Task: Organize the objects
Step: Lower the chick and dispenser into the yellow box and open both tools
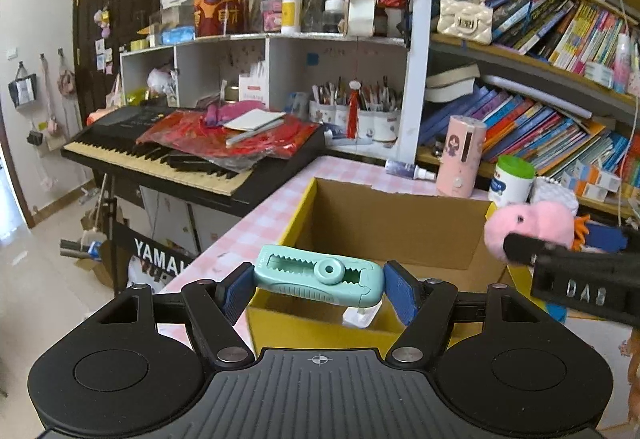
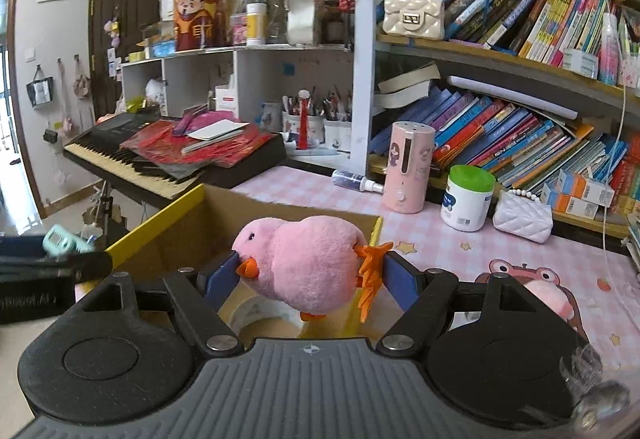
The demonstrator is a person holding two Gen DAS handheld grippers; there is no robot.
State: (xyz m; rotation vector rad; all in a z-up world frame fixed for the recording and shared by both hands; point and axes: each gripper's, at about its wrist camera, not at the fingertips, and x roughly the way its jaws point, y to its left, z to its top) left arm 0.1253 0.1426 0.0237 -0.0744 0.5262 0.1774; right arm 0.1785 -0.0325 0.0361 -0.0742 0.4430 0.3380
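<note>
**Q:** As seen from the left wrist, what is held, and where are the edges?

**A:** The left gripper (image 1: 316,289) is clamped on a mint-green correction-tape dispenser (image 1: 320,275), its blue pads (image 1: 234,295) pressing both ends. The dispenser hangs over the near yellow rim of an open cardboard box (image 1: 384,223); the box interior is largely free, with a small white item (image 1: 360,317) near its front wall. The box sits on a pink checked tablecloth (image 1: 272,215), whose left edge drops to the floor beside a keyboard (image 1: 160,155) — "YAMAH" is readable on its stand. At right the right gripper's finger (image 1: 580,279) enters, marked "DAS", beside a pink plush chick (image 1: 524,223).

**Q:** And from the right wrist?

**A:** The right gripper (image 2: 310,279) is closed on the pink plush chick (image 2: 308,263), one pad at the beak, the other at the orange feet. The chick is just above the cardboard box (image 2: 192,223), over its right part. A tape roll (image 2: 256,313) lies inside — unseen from the left wrist. At far left the left gripper's finger (image 2: 60,267) with the correction-tape dispenser (image 2: 60,239) appears.

**Q:** What else only shows here?

**A:** Open tablecloth (image 2: 440,247) right of the box, with a cartoon print (image 2: 540,287), a green-lidded jar (image 2: 468,199), a pink cylinder (image 2: 408,167) and a white quilted purse (image 2: 524,217) along the bookshelf (image 2: 500,127). Book spines are too small to read.
</note>
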